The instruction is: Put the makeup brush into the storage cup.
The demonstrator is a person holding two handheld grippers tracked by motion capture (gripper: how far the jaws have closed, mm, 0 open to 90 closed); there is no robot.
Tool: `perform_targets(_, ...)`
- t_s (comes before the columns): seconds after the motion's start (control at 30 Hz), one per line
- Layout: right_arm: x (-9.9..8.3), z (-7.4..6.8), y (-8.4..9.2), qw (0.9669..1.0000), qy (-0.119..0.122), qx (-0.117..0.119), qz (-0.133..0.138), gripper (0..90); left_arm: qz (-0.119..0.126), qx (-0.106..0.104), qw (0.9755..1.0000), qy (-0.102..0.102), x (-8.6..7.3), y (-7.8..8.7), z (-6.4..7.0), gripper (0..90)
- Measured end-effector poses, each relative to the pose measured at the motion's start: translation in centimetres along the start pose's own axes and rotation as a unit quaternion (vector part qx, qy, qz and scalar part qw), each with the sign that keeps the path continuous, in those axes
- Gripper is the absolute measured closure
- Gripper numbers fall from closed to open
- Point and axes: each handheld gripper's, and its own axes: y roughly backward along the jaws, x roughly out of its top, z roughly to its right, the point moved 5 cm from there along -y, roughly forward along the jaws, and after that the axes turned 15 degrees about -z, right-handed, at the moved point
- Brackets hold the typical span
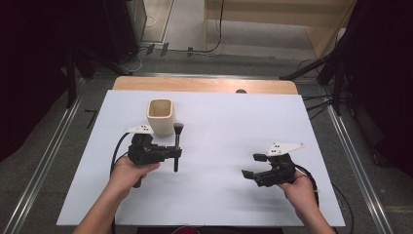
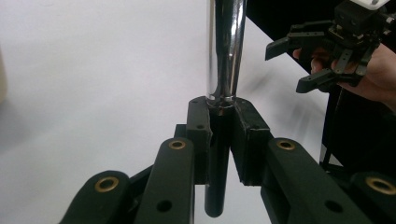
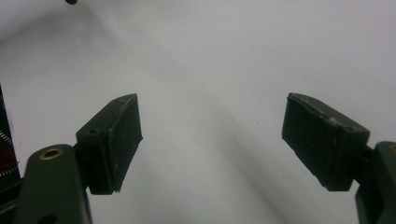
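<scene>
Cup (image 1: 160, 116) on table (image 1: 229, 122), left of centre, toward far edge. Brush (image 1: 177, 146) just right of cup, lying front to back, head toward far edge beside cup's right wall, handle end pointing to near edge. Left gripper (image 1: 176, 154) before cup, in left half, reaching rightward across brush handle (image 2: 219, 154), clamped on it. Right gripper (image 1: 253, 165) in right half, nearer near-right corner, well apart from brush and cup, pointing left over bare sheet, nothing between its parted pads (image 3: 112, 144).
</scene>
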Motion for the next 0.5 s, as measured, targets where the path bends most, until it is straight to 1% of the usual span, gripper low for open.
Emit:
perform_targets(0.2, -0.6, 0.2, 0.1, 1.0000, -0.001, 0.003, -0.002, 20.9, 0.004, 0.007, 1.0000, 0.000, 0.0, 0.6, -0.2, 78.9)
perform_targets(0.3, -0.5, 0.3, 0.1, 1.0000, -0.003, 0.005, 0.001, 20.9, 0.004, 0.009, 0.9999, -0.002, 0.0, 0.8, -0.4, 78.9)
perform_targets(0.4, -0.4, 0.3, 0.0, 1.0000, -0.002, 0.005, 0.003, 20.9, 0.008, 0.009, 0.9999, -0.002, 0.0, 1.1, -0.6, 78.9)
perform_targets(0.5, -0.4, 0.4, -0.1, 1.0000, 0.003, 0.003, 0.001, 20.9, 0.008, 0.013, 0.9999, -0.001, -0.1, 1.5, -0.8, 78.9)
